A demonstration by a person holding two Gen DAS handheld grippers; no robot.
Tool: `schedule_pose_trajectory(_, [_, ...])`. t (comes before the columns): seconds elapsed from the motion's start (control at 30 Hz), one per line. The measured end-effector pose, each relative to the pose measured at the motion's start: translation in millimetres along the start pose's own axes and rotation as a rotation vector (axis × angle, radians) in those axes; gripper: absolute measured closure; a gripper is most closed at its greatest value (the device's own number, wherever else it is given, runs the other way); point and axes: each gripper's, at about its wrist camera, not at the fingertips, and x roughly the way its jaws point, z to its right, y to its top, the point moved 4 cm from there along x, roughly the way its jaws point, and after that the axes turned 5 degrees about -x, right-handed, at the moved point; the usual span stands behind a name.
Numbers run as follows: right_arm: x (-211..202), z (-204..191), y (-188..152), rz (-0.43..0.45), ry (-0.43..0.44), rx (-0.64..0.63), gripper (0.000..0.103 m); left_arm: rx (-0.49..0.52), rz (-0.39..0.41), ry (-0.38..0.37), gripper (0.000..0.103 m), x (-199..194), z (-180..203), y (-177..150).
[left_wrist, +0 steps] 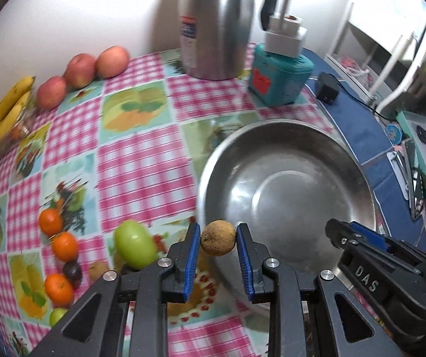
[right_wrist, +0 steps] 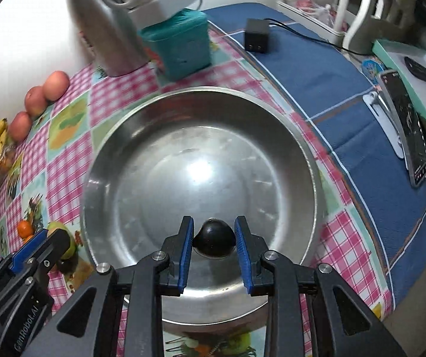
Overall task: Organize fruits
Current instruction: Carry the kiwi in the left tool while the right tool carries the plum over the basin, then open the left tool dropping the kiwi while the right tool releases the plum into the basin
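we see the left claw (left_wrist: 218,238) pinching a small brown fruit (left_wrist: 218,238) at the near left rim of the steel bowl (left_wrist: 287,160), lower centre of frame; the right claw (right_wrist: 214,238) grips a dark round fruit (right_wrist: 214,238) over the bowl's near inside; tangerines (left_wrist: 64,245) and a green fruit (left_wrist: 135,244) lie on the bench (left_wrist: 141,160) at lower left

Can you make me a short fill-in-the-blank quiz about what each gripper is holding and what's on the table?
1. The left gripper holds a small ____ fruit.
2. The right gripper holds a dark fruit over the steel ____.
3. The bowl holds ____ fruit so far.
4. Beside the bananas sit three ____.

Missing words: brown; bowl; no; apples
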Motion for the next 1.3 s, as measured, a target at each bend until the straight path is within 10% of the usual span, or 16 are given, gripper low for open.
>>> schedule_pose_trajectory(0.67, [12.5, 6.0, 0.8, -0.039, -0.027, 0.006, 0.073, 0.020, -0.035, -0.002, 0.074, 23.9, 11.5, -8.8])
schedule_pose_trajectory(1.3, [3.1, 2.0, 0.9, -0.018, -0.023, -0.015, 0.039, -0.094, -0.008, 0.085, 0.027, -1.8, -33.9, -5.3])
